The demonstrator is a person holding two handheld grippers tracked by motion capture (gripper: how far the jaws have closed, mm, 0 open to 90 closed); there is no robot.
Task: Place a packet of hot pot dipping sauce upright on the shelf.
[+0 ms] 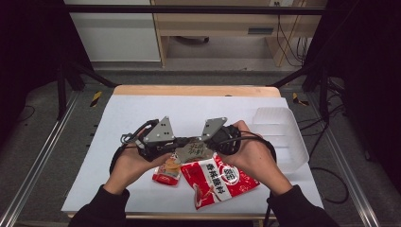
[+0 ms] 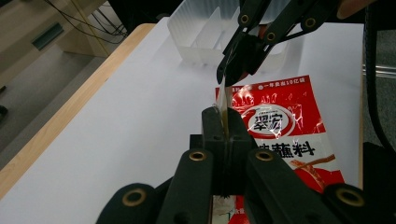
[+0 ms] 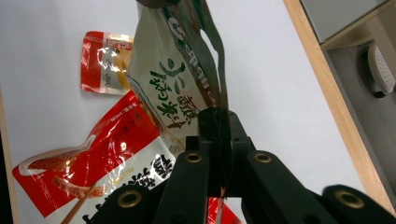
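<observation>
Holding the green packet (image 3: 175, 88) mid-frame, both my grippers (image 1: 176, 144) (image 1: 204, 143) clamped on it, the tray (image 1: 283, 142) at right unfilled.

A large red seasoning packet (image 1: 218, 181) and a small red sachet (image 1: 167, 174) lie on the white tabletop (image 1: 132, 118), a clear plastic compartment tray (image 1: 283, 137) standing well apart.

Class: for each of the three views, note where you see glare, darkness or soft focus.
High view: dark at both sides, white table bright. Left gripper view: glare streaks on the red packet; the nearest tool parts look soft. Right gripper view: shine on the green packet, which is slightly soft.
</observation>
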